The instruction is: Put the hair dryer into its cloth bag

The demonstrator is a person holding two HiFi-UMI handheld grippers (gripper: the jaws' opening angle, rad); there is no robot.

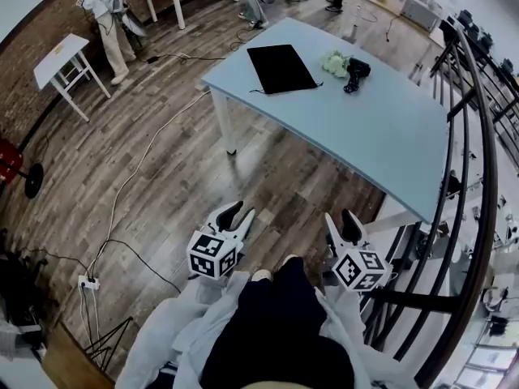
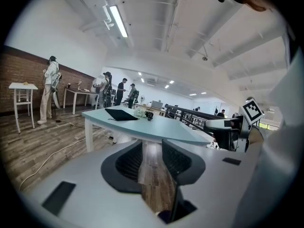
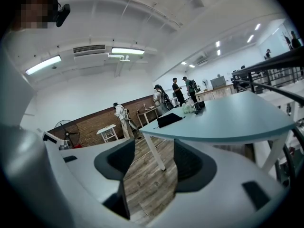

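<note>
While the left gripper [image 1: 241, 211] and right gripper [image 1: 340, 217] hang over open wood-plank floor [image 1: 162, 160], well short of the pale blue rectangular table [image 1: 365, 120], both sets of jaws stand apart, empty. A flat black cloth bag [image 1: 281, 67] lies on the table; the black hair dryer [image 1: 355, 73] sits outside it, toward the far edge.

A pale blue table [image 1: 381, 128] stands on a wood-plank floor [image 1: 268, 177], with a brick wall [image 2: 23, 75], a white side table [image 1: 61, 55] and a strip light [image 2: 118, 21] overhead.
</note>
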